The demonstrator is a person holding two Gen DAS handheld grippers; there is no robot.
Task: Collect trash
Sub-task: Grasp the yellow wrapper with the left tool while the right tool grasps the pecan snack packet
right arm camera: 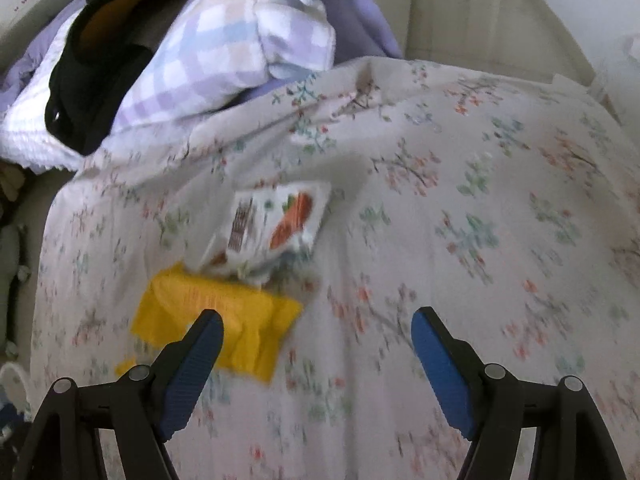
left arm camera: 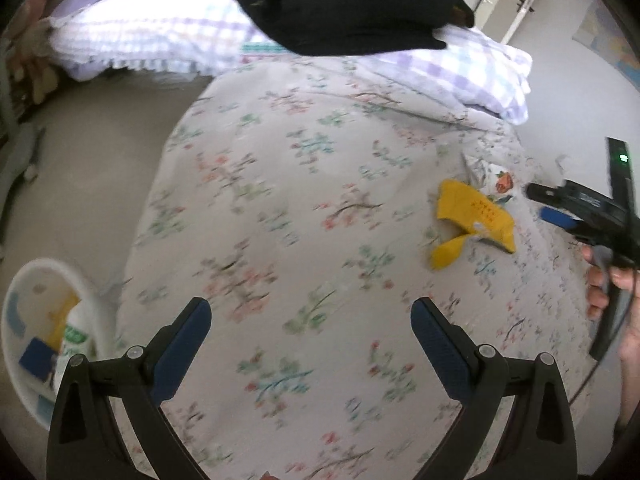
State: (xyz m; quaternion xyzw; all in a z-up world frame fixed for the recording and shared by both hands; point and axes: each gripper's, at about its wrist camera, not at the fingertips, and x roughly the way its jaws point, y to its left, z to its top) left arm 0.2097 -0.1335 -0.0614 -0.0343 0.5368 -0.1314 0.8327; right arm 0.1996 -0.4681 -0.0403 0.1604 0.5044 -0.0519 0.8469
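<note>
A crumpled yellow wrapper (left arm camera: 472, 218) lies on the floral bedspread (left arm camera: 300, 200), with a white carrot-print packet (left arm camera: 494, 180) just behind it. In the right wrist view the yellow wrapper (right arm camera: 224, 316) is just ahead of my left finger, and the white packet (right arm camera: 276, 226) lies beyond it. My right gripper (right arm camera: 318, 330) is open and empty above the bed; it also shows in the left wrist view (left arm camera: 560, 208), right of the wrappers. My left gripper (left arm camera: 310, 316) is open and empty over the bed's middle. A white bin (left arm camera: 24, 320) holding trash stands on the floor at lower left.
A checked pillow (left arm camera: 160, 28) and a black garment (left arm camera: 340, 4) lie at the head of the bed. Beige floor (left arm camera: 92, 160) runs along the bed's left side. A door (left arm camera: 516, 4) stands at the far right.
</note>
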